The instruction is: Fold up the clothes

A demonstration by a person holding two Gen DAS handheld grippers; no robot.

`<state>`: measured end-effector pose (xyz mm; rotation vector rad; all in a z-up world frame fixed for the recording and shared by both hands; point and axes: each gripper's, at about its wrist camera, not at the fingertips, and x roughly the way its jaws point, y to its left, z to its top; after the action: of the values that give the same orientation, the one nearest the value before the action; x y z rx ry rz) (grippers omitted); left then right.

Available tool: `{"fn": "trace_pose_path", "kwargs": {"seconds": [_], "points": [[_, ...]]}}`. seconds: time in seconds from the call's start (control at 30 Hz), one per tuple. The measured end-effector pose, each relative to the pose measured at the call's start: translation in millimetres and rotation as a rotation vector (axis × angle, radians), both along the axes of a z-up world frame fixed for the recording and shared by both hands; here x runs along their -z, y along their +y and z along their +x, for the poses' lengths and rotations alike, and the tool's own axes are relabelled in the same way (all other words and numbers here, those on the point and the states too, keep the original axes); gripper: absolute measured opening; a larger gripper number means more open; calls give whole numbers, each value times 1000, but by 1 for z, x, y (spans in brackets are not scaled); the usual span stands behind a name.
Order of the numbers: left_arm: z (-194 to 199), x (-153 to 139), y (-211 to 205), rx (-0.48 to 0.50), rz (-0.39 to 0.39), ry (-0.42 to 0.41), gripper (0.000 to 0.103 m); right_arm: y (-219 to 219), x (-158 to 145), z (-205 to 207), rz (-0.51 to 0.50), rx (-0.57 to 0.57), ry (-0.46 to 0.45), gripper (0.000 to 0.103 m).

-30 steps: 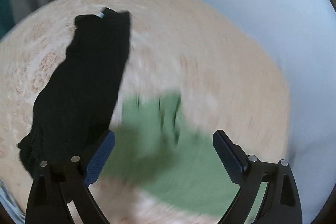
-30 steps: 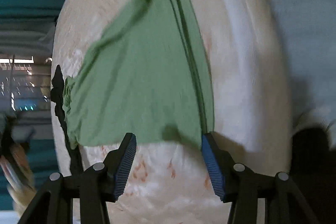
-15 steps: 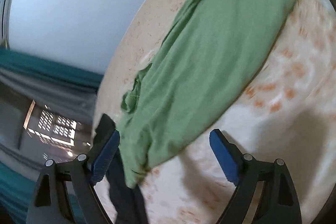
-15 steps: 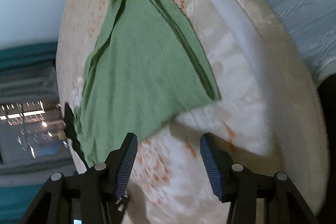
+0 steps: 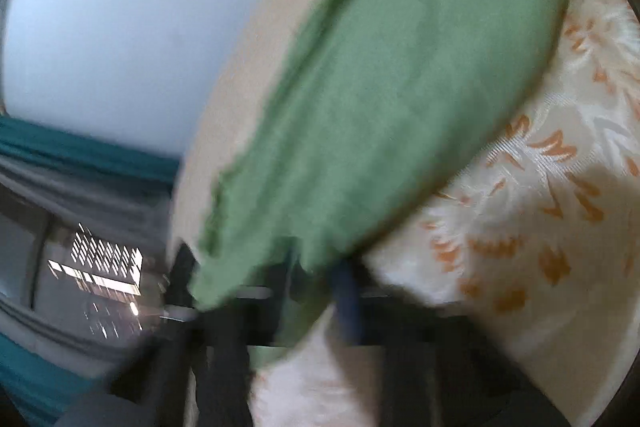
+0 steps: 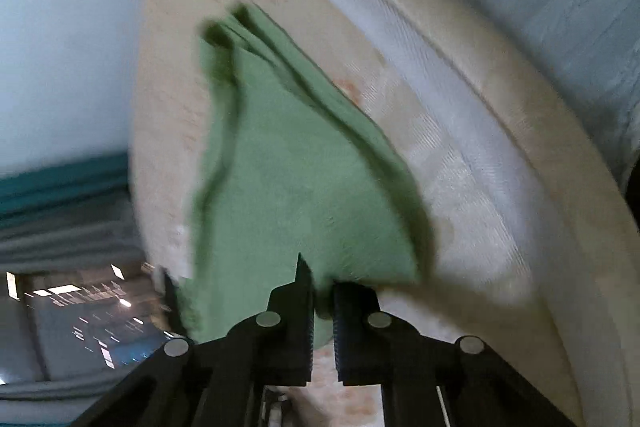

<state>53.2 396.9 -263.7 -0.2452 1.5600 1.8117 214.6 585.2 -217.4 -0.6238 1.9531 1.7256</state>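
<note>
Where right gripper pinches green garment edge, bedspread beside

Both my feeds are soft with motion smear. On the left wrist view the blur is heaviest: the green garment has streaked edges, and the left gripper at the bottom is a dark, unreadable smudge. Only the orange-patterned bedspread on the right holds some detail, with a sheen on its weave and a soft shadow across it. My right wrist view is sharper near the lens: the right gripper is crisp, while the cloth's far folds smear. Light is even and cool; the wall reads pale blue. Fisheye curvature bends the bed's rim, with black vignetting at the corners.
</note>
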Motion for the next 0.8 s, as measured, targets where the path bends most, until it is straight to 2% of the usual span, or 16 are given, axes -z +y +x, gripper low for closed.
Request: {"fn": "trace_pose_path", "kwargs": {"seconds": [0.07,0.13,0.23,0.3,0.43,0.5,0.53,0.63,0.73,0.8], "points": [[8,-10,-2,-32,17,-73,6,-1,-15,14,21,43,31,5],[24,-22,-13,-17,31,-143,6,-1,-28,27,53,58,24,5],[55,-33,-41,55,26,-177,6,-6,-34,46,113,52,-55,5],[68,-38,-59,61,37,-217,7,-7,-26,65,106,63,-110,5],[67,-52,-83,16,85,-349,22,-12,-4,100,45,98,-134,5],[59,-64,-91,-22,112,-394,27,-16,-5,105,53,93,-119,5],[61,-71,-92,-11,128,-402,32,-19,-8,99,62,87,-110,5],[80,-91,-90,65,182,-401,44,-19,-21,92,89,57,-86,5],[118,-106,-74,232,243,-367,59,-19,-33,84,107,18,-75,5],[153,-108,-57,375,274,-308,61,-20,-41,79,118,-7,-67,6]]}}
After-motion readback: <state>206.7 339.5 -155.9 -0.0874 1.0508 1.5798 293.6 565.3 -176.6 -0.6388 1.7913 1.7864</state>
